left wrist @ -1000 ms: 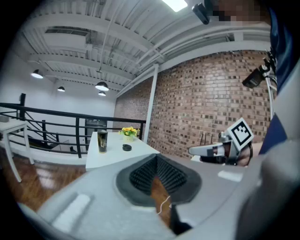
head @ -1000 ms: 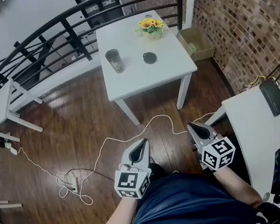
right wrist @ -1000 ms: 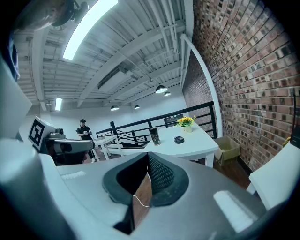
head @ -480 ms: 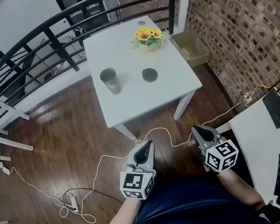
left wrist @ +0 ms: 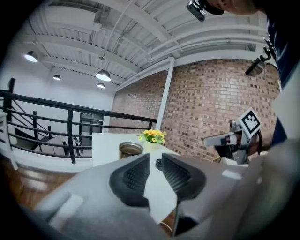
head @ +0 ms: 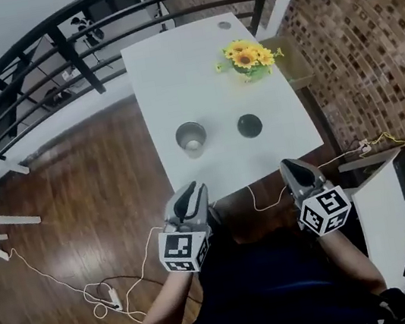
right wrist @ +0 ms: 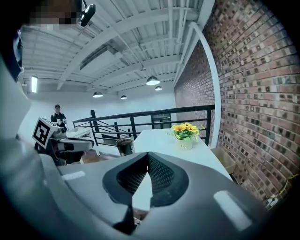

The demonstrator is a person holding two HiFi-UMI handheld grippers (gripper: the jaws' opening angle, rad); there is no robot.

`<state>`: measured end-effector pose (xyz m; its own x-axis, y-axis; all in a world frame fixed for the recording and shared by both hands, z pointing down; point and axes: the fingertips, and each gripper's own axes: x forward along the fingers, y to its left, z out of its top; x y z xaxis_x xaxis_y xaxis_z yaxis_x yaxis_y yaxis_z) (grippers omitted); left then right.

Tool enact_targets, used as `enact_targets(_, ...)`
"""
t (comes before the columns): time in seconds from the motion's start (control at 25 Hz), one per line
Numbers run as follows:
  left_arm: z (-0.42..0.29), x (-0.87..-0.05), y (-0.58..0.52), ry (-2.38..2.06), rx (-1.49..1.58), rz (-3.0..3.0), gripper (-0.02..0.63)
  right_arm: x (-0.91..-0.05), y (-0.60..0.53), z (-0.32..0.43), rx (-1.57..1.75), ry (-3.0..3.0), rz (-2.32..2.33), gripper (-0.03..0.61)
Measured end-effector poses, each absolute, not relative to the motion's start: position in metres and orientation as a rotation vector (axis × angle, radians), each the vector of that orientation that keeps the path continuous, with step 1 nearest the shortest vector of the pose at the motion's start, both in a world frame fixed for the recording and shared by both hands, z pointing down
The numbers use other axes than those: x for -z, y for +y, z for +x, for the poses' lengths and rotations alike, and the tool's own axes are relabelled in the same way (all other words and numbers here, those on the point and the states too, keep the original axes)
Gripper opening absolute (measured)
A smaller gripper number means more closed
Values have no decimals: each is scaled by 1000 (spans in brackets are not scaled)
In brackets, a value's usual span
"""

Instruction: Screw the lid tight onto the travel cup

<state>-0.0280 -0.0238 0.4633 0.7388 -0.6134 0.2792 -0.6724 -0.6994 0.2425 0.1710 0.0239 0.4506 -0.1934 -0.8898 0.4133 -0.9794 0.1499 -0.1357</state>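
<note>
Since the earlier frame the white table [head: 194, 66] is sitting much nearer in the head view. Both tools are now hanging just short of its near edge instead of well back over the wooden floor [head: 92, 191].

The travel cup [head: 191, 137] is standing upright and open-topped on the near half of the table. The lid [head: 249, 125], a dark round disc, is lying flat to its right, near it but not touching. A pot of sunflowers [head: 250, 57] is standing farther back toward the right edge, and a cardboard box [head: 300, 65] is resting on the floor beyond that edge, against the brick wall [head: 365, 30].

The left tool [head: 190, 190] is pointing toward the cup. Its jaws are opening, with a narrow gap showing between the ribbed pads and nothing inside it. Past the tips, the left gripper view is showing the cup, and a small dark shape beside it that is probably the lid.

The right tool [head: 289, 164] is pointing at the table edge below the lid. It is clenched, its pads meeting at the tips, and it is gripping nothing.

A black railing [head: 30, 48] is curving behind the table. A pale cable [head: 61, 285] is trailing across the floor on the left.
</note>
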Motion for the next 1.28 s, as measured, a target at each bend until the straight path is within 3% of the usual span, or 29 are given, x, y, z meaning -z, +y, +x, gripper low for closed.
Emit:
enact_targets(0.12, -46, -482, -60, -1055, -355, 2668, 202, -459, -13, 171, -531, -2168, 1805, 11)
enact_targets(0.2, -45, -497, -68, -1034, -426, 2677, 257, -473, -28, 175, -529, -2146, 1764, 12)
enact_targets(0.24, -42, -504, -70, -1017, -454, 2672, 274, -482, -36, 177, -527, -2135, 1731, 43)
enact_targets(0.36, -31, -522, -77, -999, -538, 2653, 317, -517, -61, 183, -494, -2098, 1597, 211)
enact_targets(0.48, -25, -535, -84, -1020, -608, 2617, 344, -560, -90, 190, -400, -2036, 1439, 299)
enact_targets(0.6, -17, -544, -87, -1028, -637, 2579, 356, -599, -116, 200, -422, -1981, 1329, 346)
enact_targets(0.88, -7, -543, -90, -1090, -629, 2525, 356, -676, -141, 218, -655, -1942, 1193, 347)
enact_targets(1.28, -15, -563, -85, -1123, -682, 2462, 351, -681, -136, 207, -632, -1963, 1103, 339)
